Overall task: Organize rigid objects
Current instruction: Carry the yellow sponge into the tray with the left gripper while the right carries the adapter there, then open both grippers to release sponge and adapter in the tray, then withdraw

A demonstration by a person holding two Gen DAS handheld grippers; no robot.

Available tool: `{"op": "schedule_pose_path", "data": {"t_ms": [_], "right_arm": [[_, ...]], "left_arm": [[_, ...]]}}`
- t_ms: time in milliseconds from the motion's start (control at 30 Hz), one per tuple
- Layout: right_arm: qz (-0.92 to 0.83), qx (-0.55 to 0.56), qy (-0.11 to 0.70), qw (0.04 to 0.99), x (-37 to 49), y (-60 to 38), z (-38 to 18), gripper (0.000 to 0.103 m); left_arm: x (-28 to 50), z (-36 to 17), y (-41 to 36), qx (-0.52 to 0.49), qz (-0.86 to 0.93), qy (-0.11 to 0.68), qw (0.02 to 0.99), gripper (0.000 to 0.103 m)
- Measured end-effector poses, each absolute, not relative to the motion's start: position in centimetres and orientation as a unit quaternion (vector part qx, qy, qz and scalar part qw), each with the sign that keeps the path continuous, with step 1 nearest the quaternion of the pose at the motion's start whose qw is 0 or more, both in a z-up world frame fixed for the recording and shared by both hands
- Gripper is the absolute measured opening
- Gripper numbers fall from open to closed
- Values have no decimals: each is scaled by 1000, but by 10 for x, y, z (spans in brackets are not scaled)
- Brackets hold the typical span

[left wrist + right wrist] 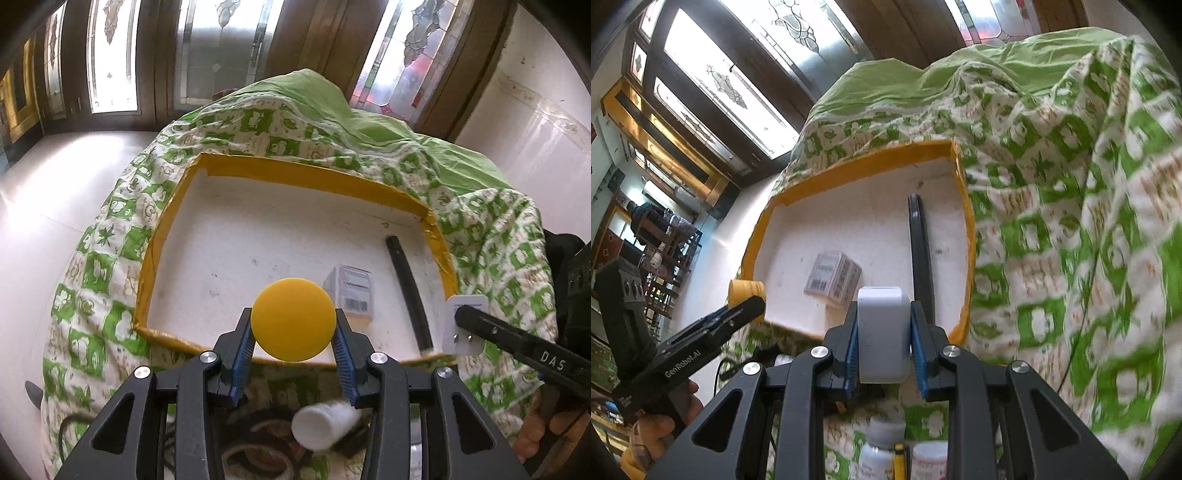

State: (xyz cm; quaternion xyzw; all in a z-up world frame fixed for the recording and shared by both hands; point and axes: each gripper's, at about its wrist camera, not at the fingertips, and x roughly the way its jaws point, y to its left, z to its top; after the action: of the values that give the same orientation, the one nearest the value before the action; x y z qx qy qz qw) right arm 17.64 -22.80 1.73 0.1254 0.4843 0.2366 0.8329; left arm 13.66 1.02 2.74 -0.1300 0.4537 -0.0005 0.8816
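My left gripper (293, 325) is shut on a round yellow lid (293, 319) and holds it above the near edge of a yellow-rimmed white tray (295, 173). My right gripper (882, 325) is shut on a white power adapter (882, 328) above the tray's near right corner; the adapter also shows in the left wrist view (465, 325), prongs toward me. In the tray lie a small barcoded box (351, 291) and a black bar (408, 291). The tray (964, 184), the box (833, 277), the bar (919, 251) and the yellow lid (746, 290) show in the right wrist view.
The tray rests on a green-and-white patterned cloth (103, 266) that rises in folds behind and to the right. A white bottle (321, 424) and cables lie below my left gripper. Several bottles (886, 446) stand below my right gripper. White floor (55, 184) and glass doors lie beyond.
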Motion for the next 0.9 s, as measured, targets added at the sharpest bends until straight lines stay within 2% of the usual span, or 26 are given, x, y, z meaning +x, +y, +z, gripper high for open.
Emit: {"op": "schedule_pose_path", "data": {"t_ms": [767,800,900], "right_arm": [[225,75,528,816,201,-190,-19,24],[226,76,527,816,201,-191,-19,24],[224,86,523,818,203,-193,-20,27]], "left_arm": [[159,-12,33,-135,39,482,865,43],[158,-11,35,-141,40,480,865,44],[153,-5,38,-151,42,471,868,57]]}}
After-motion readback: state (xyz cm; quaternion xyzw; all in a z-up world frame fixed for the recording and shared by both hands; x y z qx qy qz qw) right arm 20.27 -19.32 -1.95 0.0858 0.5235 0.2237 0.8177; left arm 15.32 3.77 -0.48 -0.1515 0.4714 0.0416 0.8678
